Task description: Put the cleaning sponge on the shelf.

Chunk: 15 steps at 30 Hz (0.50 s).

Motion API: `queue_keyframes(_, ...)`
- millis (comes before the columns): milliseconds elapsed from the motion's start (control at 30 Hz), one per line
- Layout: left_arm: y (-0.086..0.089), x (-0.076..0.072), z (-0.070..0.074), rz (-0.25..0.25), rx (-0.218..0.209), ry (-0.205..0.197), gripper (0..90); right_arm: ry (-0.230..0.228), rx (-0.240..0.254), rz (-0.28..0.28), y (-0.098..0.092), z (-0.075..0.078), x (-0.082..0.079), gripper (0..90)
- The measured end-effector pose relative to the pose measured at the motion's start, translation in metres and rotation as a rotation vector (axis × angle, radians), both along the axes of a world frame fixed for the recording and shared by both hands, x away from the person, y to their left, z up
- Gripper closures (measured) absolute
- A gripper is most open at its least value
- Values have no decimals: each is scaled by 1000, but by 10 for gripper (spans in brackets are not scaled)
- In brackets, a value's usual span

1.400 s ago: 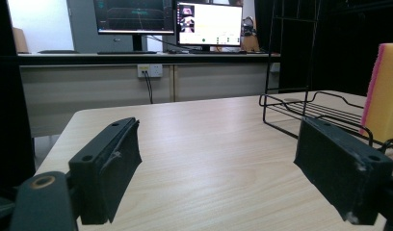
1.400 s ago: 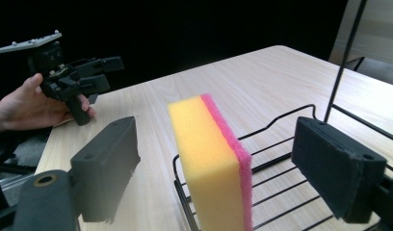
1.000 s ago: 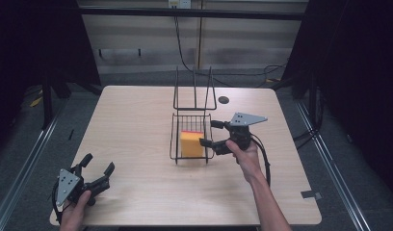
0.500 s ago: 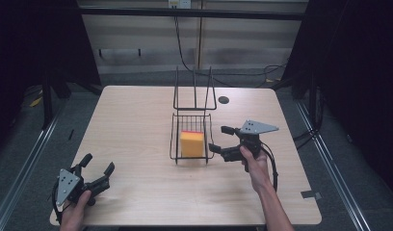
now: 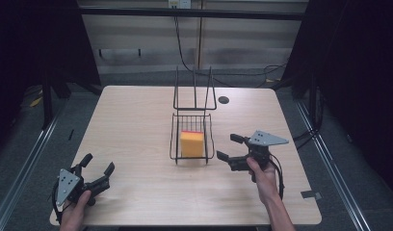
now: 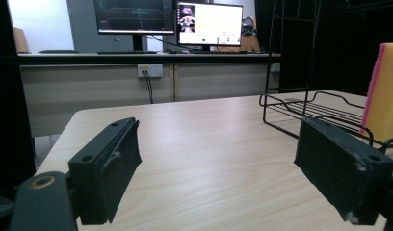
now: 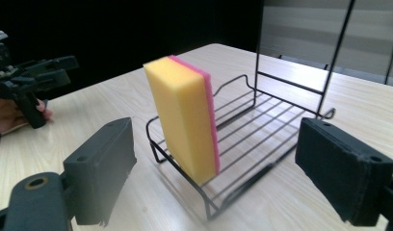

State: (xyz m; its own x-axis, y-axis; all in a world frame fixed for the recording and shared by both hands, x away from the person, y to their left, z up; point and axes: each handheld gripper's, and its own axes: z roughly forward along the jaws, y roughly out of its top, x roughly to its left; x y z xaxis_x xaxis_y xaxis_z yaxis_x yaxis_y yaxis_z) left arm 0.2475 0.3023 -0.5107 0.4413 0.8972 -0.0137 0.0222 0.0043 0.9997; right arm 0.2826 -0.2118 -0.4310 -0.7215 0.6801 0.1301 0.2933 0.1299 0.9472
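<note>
We see one light wooden table with rounded corners, and near its middle one black wire rack with a tall wire back that rises at the rack's 12 o'clock side. In the rack stands one sponge, a thick yellow block with a thin pink layer on one broad face; in the right gripper view it stands on edge, tilted, its lower edge on the rack's wires near the front rim. There are two grippers, each held in a hand. The right gripper is at about 3 o'clock from the rack, just beside it, with its jaws spread wide apart and nothing between them; it carries a grey three-cornered plate on top. In its own view the sponge and rack lie ahead between the two jaws, apart from both. The left gripper is at about 8 o'clock from the rack, well apart from it near the table's front left corner, jaws likewise spread and empty. Beyond the table, the left gripper view shows two lit monitors on a desk.
</note>
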Motion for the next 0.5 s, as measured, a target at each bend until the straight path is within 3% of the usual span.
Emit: queue_keyframes(500, 0, 0, 0, 0, 0, 0, 152, -24, -28, -95, -16, -20, -31, 135)
